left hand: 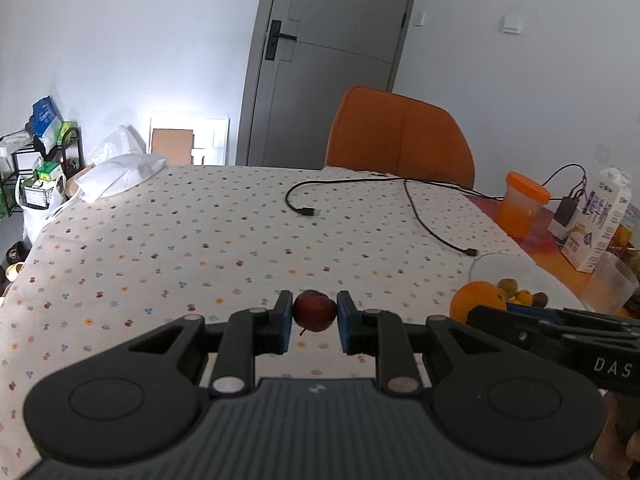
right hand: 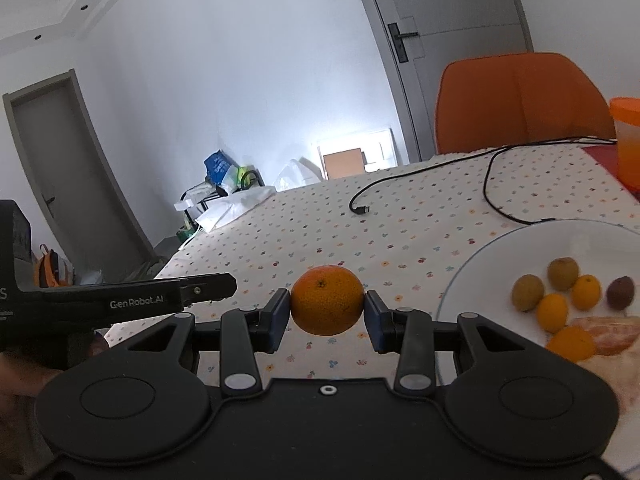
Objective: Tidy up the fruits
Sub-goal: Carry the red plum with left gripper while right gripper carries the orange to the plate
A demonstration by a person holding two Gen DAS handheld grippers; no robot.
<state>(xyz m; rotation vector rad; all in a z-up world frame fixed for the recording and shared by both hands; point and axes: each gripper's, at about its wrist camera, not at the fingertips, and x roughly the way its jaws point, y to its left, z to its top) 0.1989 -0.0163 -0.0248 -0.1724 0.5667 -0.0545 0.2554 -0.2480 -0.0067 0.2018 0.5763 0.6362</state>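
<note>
My left gripper [left hand: 315, 312] is shut on a small dark red fruit [left hand: 314, 310] with a short stem, held above the flowered tablecloth. My right gripper [right hand: 327, 307] is shut on an orange [right hand: 327, 305], also lifted off the cloth; this orange [left hand: 478, 300] shows at the right in the left wrist view. A white plate [right hand: 480, 264] lies to the right of the orange. It holds several small yellow, greenish and brownish fruits [right hand: 554, 312] and peeled orange segments [right hand: 612, 334]. The left gripper's body [right hand: 132, 300] reaches in from the left in the right wrist view.
Two black cables [left hand: 424, 216] lie across the tablecloth [left hand: 160, 240] beyond the grippers. An orange-lidded container [left hand: 522, 208], a carton [left hand: 596, 224] and a clear cup [left hand: 612, 284] stand at the right. An orange chair [left hand: 400, 140] is at the far edge, a white bag [left hand: 120, 174] at the far left corner.
</note>
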